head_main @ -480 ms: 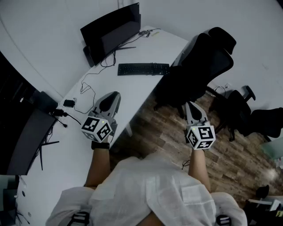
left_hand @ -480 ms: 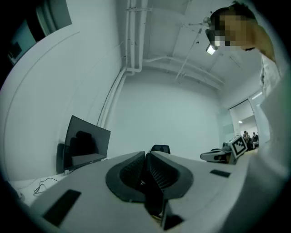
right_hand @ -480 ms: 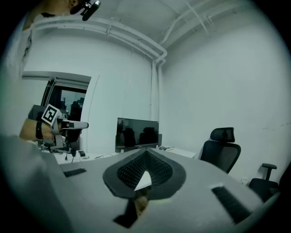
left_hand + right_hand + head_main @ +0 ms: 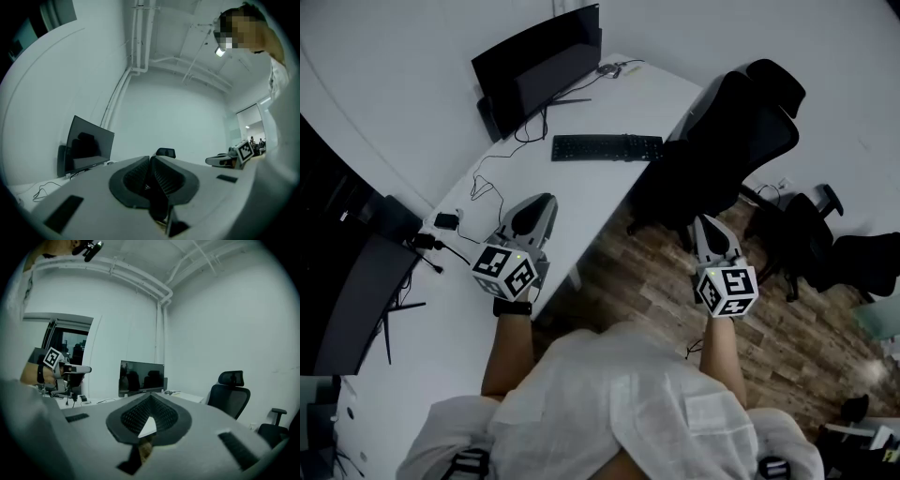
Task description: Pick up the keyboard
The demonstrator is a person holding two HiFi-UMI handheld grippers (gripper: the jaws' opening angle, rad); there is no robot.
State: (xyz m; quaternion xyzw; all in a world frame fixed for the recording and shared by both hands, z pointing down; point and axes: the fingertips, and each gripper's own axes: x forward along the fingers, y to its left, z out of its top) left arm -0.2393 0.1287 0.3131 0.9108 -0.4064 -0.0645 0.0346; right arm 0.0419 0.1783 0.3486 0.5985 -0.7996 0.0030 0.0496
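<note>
A black keyboard (image 4: pixel 607 148) lies flat near the far end of the long white desk (image 4: pixel 600 192), in front of a dark monitor (image 4: pixel 539 66). My left gripper (image 4: pixel 540 207) hovers over the desk's near edge, well short of the keyboard, shut and empty. My right gripper (image 4: pixel 711 230) is held over the wooden floor to the right of the desk, also shut with nothing in it. In the left gripper view the jaws (image 4: pixel 151 161) meet; in the right gripper view the gripper (image 4: pixel 149 399) is closed too. The keyboard is hidden in both gripper views.
A black office chair (image 4: pixel 722 131) stands against the desk's right edge close to the keyboard. Cables and a small black adapter (image 4: pixel 445 220) lie on the desk's left part. A second screen (image 4: pixel 356 300) sits at the near left. More chairs (image 4: pixel 825 234) stand at the right.
</note>
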